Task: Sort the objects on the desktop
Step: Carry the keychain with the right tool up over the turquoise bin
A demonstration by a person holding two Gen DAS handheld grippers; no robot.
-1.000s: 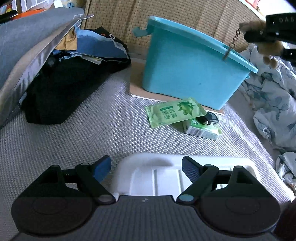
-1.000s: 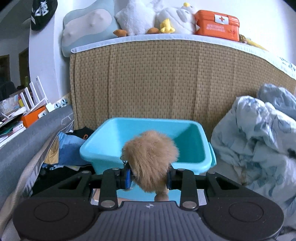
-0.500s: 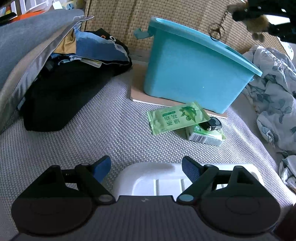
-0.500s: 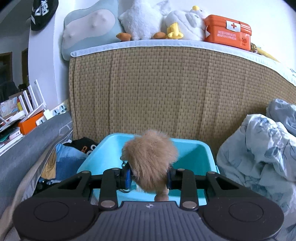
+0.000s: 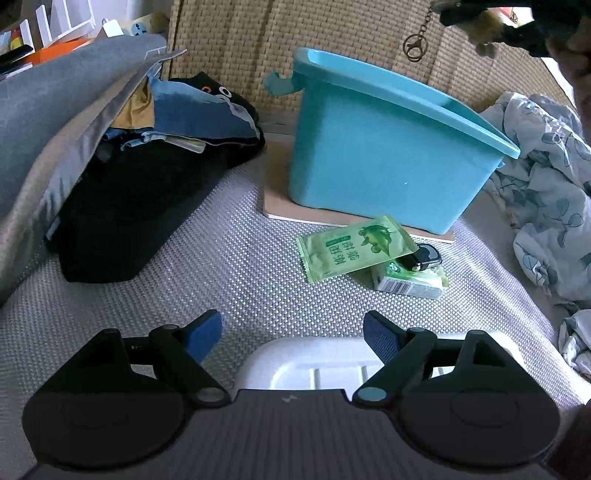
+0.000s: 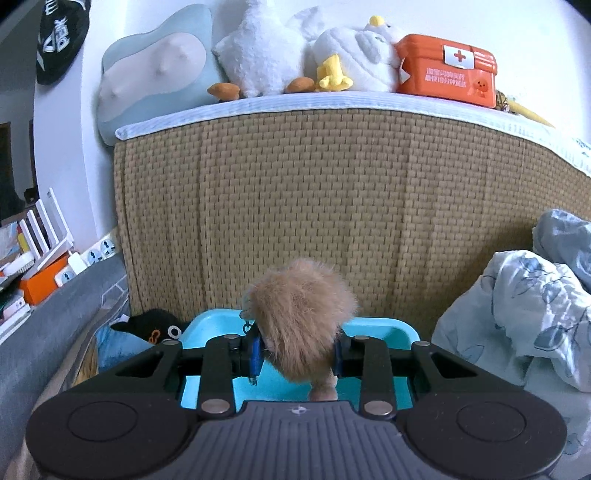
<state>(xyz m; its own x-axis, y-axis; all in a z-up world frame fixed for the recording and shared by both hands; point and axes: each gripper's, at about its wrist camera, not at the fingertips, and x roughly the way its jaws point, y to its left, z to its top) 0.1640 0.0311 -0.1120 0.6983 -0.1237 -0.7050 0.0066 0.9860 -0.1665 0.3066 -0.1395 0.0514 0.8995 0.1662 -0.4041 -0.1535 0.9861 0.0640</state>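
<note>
My right gripper (image 6: 297, 356) is shut on a brown furry keychain toy (image 6: 301, 319) and holds it high above the blue plastic bin (image 6: 207, 325). In the left wrist view the toy (image 5: 484, 31) and its metal clasp (image 5: 413, 46) hang above the bin (image 5: 373, 162). My left gripper (image 5: 291, 332) is open and empty, low over a white tray (image 5: 314, 363). A green wipes packet (image 5: 352, 247), a black car key (image 5: 423, 258) and a green-white tissue pack (image 5: 410, 282) lie in front of the bin.
A pile of dark clothes and a grey cushion (image 5: 122, 177) lies to the left. A floral blanket (image 5: 546, 206) is bunched on the right. A woven headboard (image 6: 332, 206) stands behind the bin, with plush toys and an orange first-aid box (image 6: 448, 70) on top.
My right gripper has risen with the furry toy, so the bin sinks lower in its view. My left gripper has drawn back a little and stays open.
</note>
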